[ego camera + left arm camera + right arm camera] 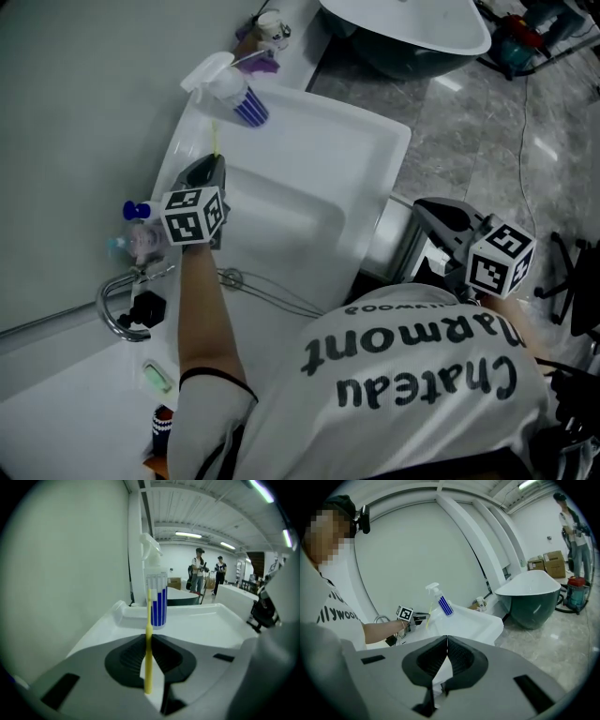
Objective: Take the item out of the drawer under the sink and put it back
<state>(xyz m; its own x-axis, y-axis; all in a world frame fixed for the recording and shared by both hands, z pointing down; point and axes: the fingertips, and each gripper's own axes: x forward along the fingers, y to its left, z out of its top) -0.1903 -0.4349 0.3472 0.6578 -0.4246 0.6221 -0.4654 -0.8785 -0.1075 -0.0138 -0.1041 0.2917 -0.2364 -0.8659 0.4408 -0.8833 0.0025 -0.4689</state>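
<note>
My left gripper (214, 165) hangs over the back left rim of the white sink (309, 150), shut on a thin yellow stick-like item (215, 141). In the left gripper view that yellow item (148, 644) stands upright between the pads of the left gripper (148, 660), pointing toward a spray bottle (157, 597). My right gripper (433, 217) is low at the sink's right side, beside the drawer (394, 239) under the basin. In its own view the right gripper (446, 649) is shut with nothing in it.
The spray bottle (234, 89) with blue stripes lies against the sink's far corner. A chrome faucet (117, 314), a blue-capped bottle (136, 234) and small toiletries line the left counter. A dark bathtub (529, 597) stands beyond on the stone floor. Two people (206, 573) stand far off.
</note>
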